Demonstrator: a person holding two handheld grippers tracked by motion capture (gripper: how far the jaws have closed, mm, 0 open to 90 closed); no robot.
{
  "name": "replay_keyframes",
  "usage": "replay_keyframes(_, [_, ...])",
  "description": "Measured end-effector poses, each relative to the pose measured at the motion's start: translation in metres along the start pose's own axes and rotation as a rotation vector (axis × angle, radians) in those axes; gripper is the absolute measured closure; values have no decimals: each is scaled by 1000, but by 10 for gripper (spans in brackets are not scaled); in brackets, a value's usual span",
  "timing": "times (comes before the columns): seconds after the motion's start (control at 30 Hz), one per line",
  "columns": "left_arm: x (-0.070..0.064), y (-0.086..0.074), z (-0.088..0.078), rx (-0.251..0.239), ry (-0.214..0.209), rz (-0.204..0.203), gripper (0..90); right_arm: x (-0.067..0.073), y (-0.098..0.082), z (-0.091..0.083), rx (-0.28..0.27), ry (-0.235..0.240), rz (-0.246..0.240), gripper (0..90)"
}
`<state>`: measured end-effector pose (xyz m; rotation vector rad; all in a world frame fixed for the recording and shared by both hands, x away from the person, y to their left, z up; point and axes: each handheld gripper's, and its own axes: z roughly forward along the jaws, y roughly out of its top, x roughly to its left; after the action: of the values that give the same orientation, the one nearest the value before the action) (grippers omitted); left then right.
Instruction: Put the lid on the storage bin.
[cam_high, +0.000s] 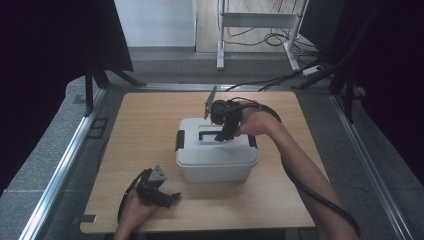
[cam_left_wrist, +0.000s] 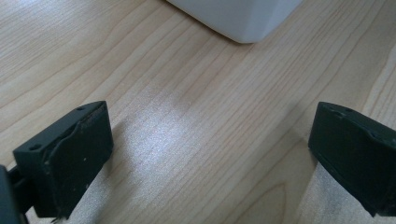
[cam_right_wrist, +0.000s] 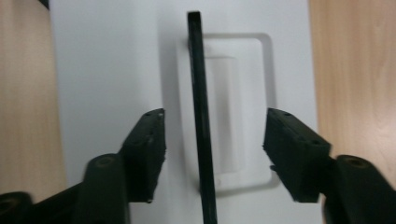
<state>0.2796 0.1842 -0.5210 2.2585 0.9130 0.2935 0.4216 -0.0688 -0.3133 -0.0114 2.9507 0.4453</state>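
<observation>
A white lidded plastic box (cam_high: 216, 156) with black side latches sits in the middle of the wooden table (cam_high: 145, 125). Its black carry handle (cam_right_wrist: 200, 116) stands upright over a recess in the lid (cam_right_wrist: 112, 56). My right gripper (cam_high: 223, 131) hovers over the lid, open, with one jaw on each side of the handle and not touching it (cam_right_wrist: 212, 154). My left gripper (cam_high: 162, 196) rests low near the table's front left, open, nothing between its jaws (cam_left_wrist: 210, 154). A corner of the box (cam_left_wrist: 243, 18) lies ahead of it.
Metal rails (cam_high: 65, 165) border the table on both sides. Beyond the far edge are a white frame's legs (cam_high: 220, 55), floor cables (cam_high: 270, 37) and black stands (cam_high: 90, 85). Bare wood surrounds the box.
</observation>
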Motion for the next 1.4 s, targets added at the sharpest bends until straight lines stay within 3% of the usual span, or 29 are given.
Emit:
replay_keyframes(0.47, [0,0,0,-1,3,-2,0,2,-51,-18,-124,-62,171,138])
replay_keyframes(0.7, [0,0,0,-2,5,-5,1,5,-75,-26,-151,-83,222,133])
replay_keyframes(1.1, [-2,0,0,-4,13,-15,3,8,-123,-33,-195,-135,387,112])
replay_keyframes(1.4, [-1,0,0,-4,13,-15,2,15,-163,-40,-236,-176,481,111])
